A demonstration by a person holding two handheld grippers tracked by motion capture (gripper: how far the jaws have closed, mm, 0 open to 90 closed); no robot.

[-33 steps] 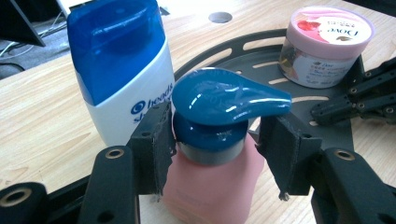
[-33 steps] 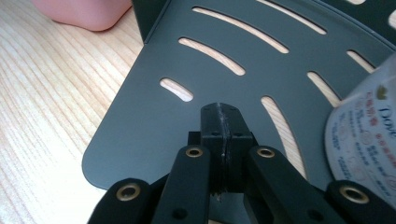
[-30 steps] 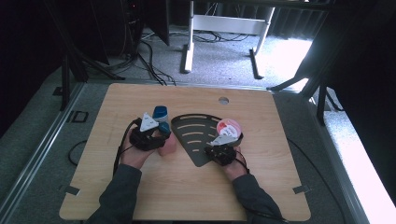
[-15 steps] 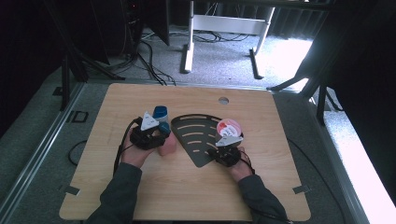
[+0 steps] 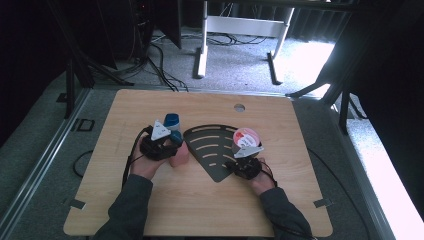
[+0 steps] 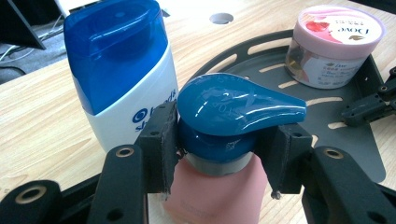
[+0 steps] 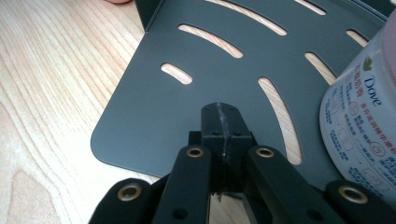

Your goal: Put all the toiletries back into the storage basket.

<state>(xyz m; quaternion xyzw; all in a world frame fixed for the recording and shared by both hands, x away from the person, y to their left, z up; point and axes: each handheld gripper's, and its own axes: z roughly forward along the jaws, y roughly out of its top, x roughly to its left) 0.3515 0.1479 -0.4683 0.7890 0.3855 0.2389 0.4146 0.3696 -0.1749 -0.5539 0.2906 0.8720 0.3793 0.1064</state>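
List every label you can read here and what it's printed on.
"Dove": lid and side of the pink-lidded jar, also in the right gripper view.
Small print on the jar: too small to read.
Blue-capped white bottle: logo partly hidden, not readable.
Pump bottle: no text.

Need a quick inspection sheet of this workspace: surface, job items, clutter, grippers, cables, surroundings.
Surface: wooden table, round hole near the far edge.
Job's things: pink pump bottle with a blue pump head, standing beside the black slotted tray; pink-lidded jar stands on the tray.
Clutter: white bottle with a blue cap, upright just behind the pump bottle.
Grippers: left gripper has just been closing; its jaws now press on the pump bottle's collar. Right gripper is shut, empty, over the tray's near corner, beside the jar.
Cables: black cable from the left gripper runs across the table; more lie on the floor behind the table.
Surroundings: grey carpet, white desk frame, dark stands.
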